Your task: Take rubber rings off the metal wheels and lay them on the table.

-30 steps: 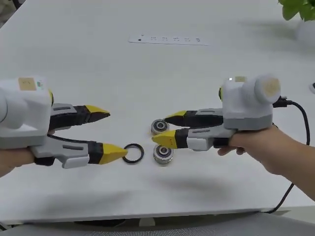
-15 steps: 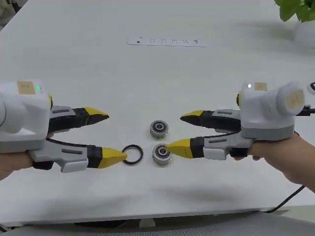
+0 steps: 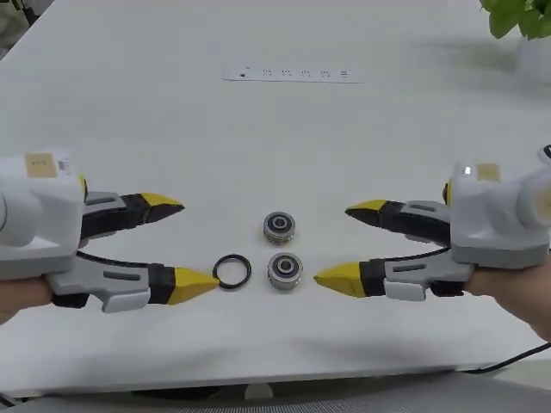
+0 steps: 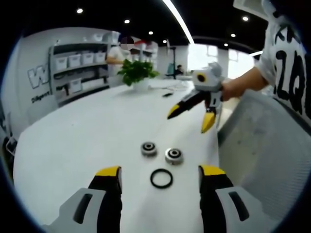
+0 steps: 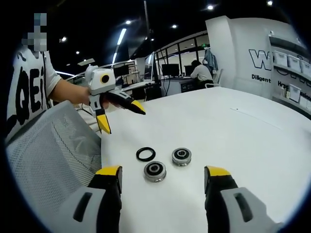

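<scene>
Rubber ring: the loose rubber ring (image 3: pixel 232 270) lies flat on the white table (image 3: pixel 172 129), off its wheel. Nothing touches it, and I place everything else from it.

Left gripper: my left gripper (image 3: pixel 194 243) is spread wide and holds nothing. Its nearer yellow tip stops just beside the ring on the ring's left, with a sliver of table between them. The other tip stands farther off, up and to the left of the ring. In the left gripper view the ring sits just ahead of the tips, centred in the gap between them.

Right gripper: my right gripper (image 3: pixel 335 244) is also gaping and empty-handed. It is well to the right of the ring, with both wheels between it and the ring, and it points back toward the ring.

Near wheel: the near wheel (image 3: pixel 284 268) lies flat just right of the ring, close to it but apart. Its rim looks like bare metal.

Far wheel: the far wheel (image 3: pixel 279 226) lies beyond the ring and a little to the right, just behind the near wheel. It has a dark band round its rim.

Power strip: a white power strip (image 3: pixel 293 74) lies far beyond the ring, toward the back of the table.

Plant: a green plant (image 3: pixel 516 15) is at the far right corner, well away from the ring.
</scene>
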